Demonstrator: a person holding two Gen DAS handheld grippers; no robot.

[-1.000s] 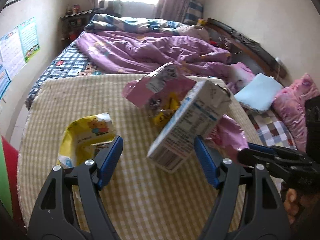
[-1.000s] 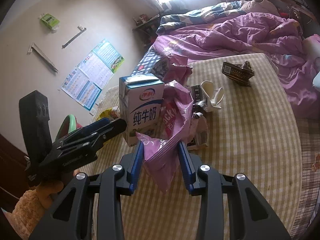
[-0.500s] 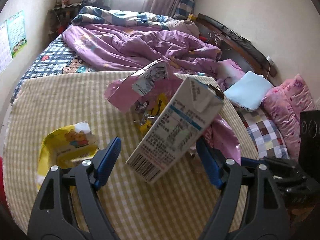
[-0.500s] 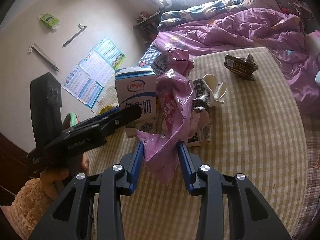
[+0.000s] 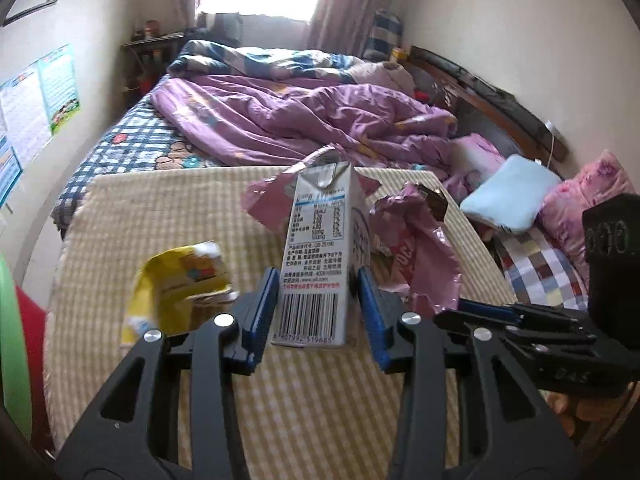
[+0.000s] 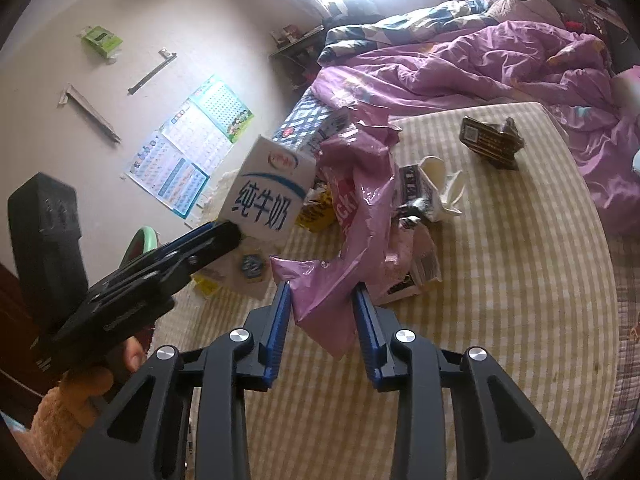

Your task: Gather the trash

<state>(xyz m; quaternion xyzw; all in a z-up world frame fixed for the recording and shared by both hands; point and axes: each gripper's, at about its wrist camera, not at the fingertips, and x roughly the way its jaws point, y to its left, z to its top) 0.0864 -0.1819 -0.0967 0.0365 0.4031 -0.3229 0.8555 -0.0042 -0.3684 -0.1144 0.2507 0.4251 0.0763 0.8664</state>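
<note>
A white and blue milk carton (image 5: 320,240) stands upright between the blue pads of my left gripper (image 5: 316,280). The jaws are closing and the pads press on its lower sides. In the right wrist view the same carton (image 6: 268,200) hangs tilted above the mat, held at its base. My right gripper (image 6: 322,292) is shut on the lower edge of a crumpled pink plastic bag (image 6: 360,208), its jaws closing slightly tighter. The bag (image 5: 416,256) stands up just right of the carton. A hand in a fuzzy sleeve (image 6: 80,392) holds the left gripper.
A yellow snack wrapper (image 5: 180,280) lies left of the carton on the checked mat (image 6: 520,280). A dark crushed pack (image 6: 490,142), a white paper cup (image 6: 440,184) and other scraps lie beyond the bag. A purple quilt (image 5: 300,120) covers the bed behind.
The left jaws have closed from wide apart onto the milk carton. The carton has turned from leaning to upright between them and has come off the mat. The right gripper keeps hold of the pink bag.
</note>
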